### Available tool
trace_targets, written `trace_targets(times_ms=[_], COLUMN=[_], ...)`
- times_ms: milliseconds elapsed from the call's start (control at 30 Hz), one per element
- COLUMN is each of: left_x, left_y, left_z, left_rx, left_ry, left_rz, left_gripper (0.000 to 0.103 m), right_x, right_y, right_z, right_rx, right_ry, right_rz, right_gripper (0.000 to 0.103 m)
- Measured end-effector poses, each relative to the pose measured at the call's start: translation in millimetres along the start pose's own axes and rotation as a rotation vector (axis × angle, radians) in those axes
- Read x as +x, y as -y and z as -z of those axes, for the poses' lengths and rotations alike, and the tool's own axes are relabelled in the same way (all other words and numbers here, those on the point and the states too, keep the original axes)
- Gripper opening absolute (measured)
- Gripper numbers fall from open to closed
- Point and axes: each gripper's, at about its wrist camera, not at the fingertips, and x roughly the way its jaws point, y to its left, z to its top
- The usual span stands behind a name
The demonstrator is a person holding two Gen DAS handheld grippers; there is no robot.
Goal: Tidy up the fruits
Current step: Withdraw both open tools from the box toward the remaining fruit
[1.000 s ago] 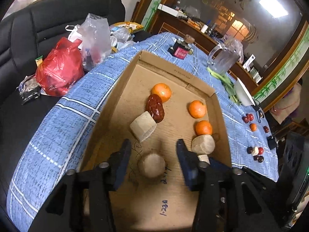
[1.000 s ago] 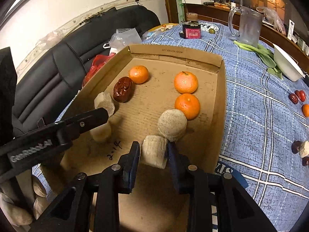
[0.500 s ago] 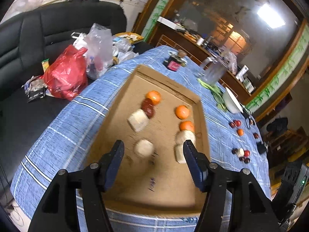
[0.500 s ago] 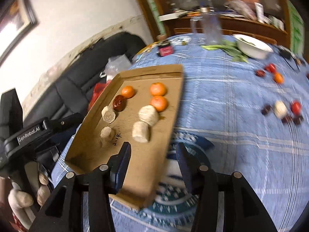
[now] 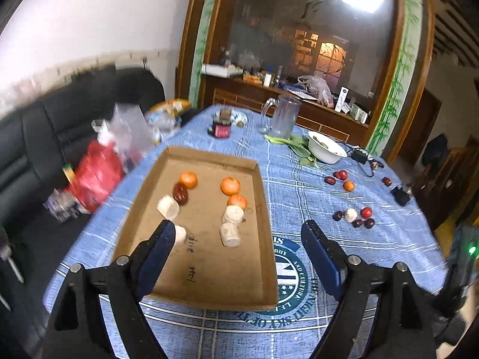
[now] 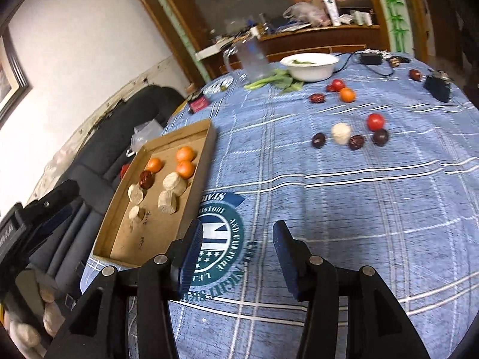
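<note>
Both sets of jaws stand apart and empty above the bench (image 6: 329,197), left gripper (image 5: 238,239) over the cardboard tray (image 5: 263,209) holding sorted fruits, right gripper (image 6: 235,237) short of loose fruits (image 6: 341,133) mid-bench.

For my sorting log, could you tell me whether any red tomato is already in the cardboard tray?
No, the red tomato lies on the blue tablecloth, apart from the cardboard tray.

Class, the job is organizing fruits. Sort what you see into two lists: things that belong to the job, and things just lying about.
Belongs to the job:
cardboard tray
oranges in the tray
pale chunks in the tray
loose fruits on the cloth
left tool
right tool

Just lying about:
white bowl
glass jug
leafy greens
red bag
</note>
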Motion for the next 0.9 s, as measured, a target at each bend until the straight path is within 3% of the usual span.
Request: trace_targets(times_ms=[133, 367, 900], left_x=[-18.3, -30.4, -14.5], left_y=[29.4, 62.4, 77.8], left_z=[5.7, 15.3, 31.2], left_rx=[0.1, 0.211, 0.26], left_ry=[0.065, 0.1, 0.035], left_rz=[-0.071, -0.114, -0.121], left_gripper=[0.085, 0.085, 0.085], right_x=[-19.6, -40.3, -36.0], right_y=[6.6, 15.2, 39.5], right_z=[2.1, 7.9, 17.8], right_rx=[0.007, 0.01, 0.065], right_ry=[0.049, 0.094, 0.075], right_rz=[0.013, 0.031, 0.039], right_gripper=[0.057, 0.058, 0.058])
